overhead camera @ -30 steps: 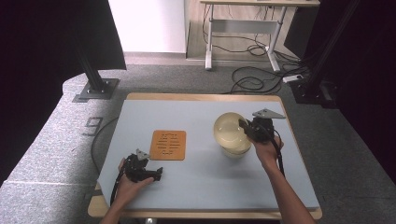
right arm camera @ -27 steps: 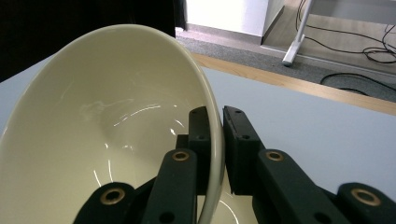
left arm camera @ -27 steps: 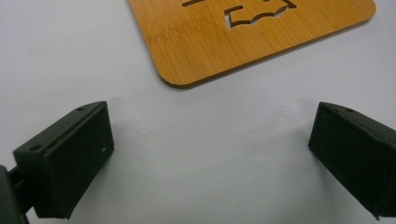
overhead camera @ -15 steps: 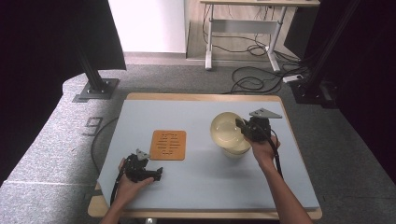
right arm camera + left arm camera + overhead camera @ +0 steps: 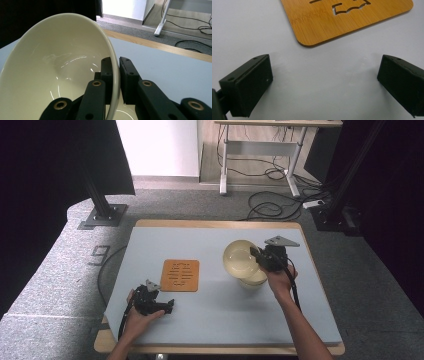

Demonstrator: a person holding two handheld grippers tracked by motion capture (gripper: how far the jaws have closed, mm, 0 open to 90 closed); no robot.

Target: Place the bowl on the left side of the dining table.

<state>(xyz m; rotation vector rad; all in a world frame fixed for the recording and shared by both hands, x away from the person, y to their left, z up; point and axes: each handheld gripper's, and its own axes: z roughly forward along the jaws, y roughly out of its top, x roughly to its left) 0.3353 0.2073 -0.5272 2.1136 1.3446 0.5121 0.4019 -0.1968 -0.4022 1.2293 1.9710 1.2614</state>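
Gripping the tilted bowl (image 5: 57, 65) by its thin rim, right gripper (image 5: 114, 72) clamped; glazed rim could slip and drop.

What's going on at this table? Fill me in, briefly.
A person works at the table with a claw in each hand. The right claw is shut on the rim of a cream bowl, one jaw inside and one outside, holding it tilted above a second cream bowl that sits on the table. The left claw rests low near the front edge with its jaws wide open and nothing between them, just short of a corner of the wooden trivet.
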